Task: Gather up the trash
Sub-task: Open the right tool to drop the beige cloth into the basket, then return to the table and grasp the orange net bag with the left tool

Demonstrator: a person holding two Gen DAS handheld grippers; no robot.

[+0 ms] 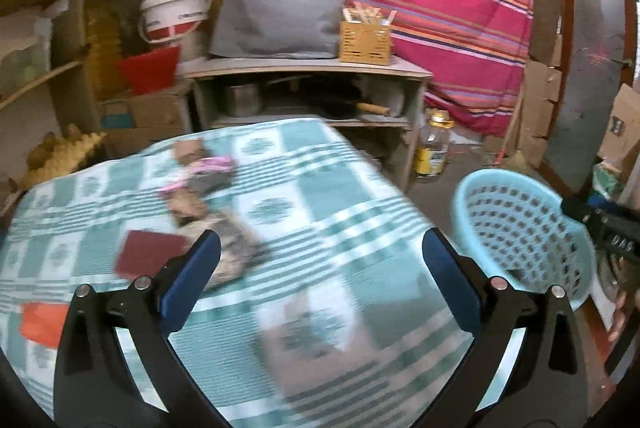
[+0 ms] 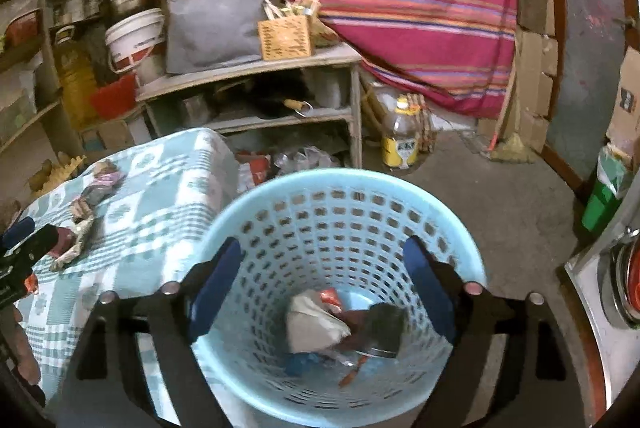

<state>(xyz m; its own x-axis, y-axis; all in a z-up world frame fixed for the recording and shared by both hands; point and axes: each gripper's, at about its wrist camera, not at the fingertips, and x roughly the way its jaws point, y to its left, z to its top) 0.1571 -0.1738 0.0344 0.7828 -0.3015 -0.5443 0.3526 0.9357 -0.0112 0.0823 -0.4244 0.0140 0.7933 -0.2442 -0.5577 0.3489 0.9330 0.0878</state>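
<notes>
One basket (image 2: 460,228), light blue plastic with a round rim and walls full of small holes, fills the lower middle of the right wrist view. At its bottom lie several pieces of trash (image 2: 316,324): a crumpled white paper, a red wrapper and a dark scrap. The right gripper (image 2: 326,284) points down into the basket mouth; its blue pads (image 2: 216,280) stand wide apart and hold nothing.

In the left wrist view the basket (image 1: 480,184) is at the right edge, just beside the table (image 1: 320,236), which has a green and white checked cloth. The left gripper (image 1: 320,280) hangs over this cloth, also wide open and empty. More trash (image 1: 200,188) is still on the cloth at centre left: crumpled brown and pink wrappers, a flat dark red card (image 1: 150,254) and an orange piece (image 1: 42,322) at the lower left. This view is blurred, so finer details I cannot tell.
</notes>
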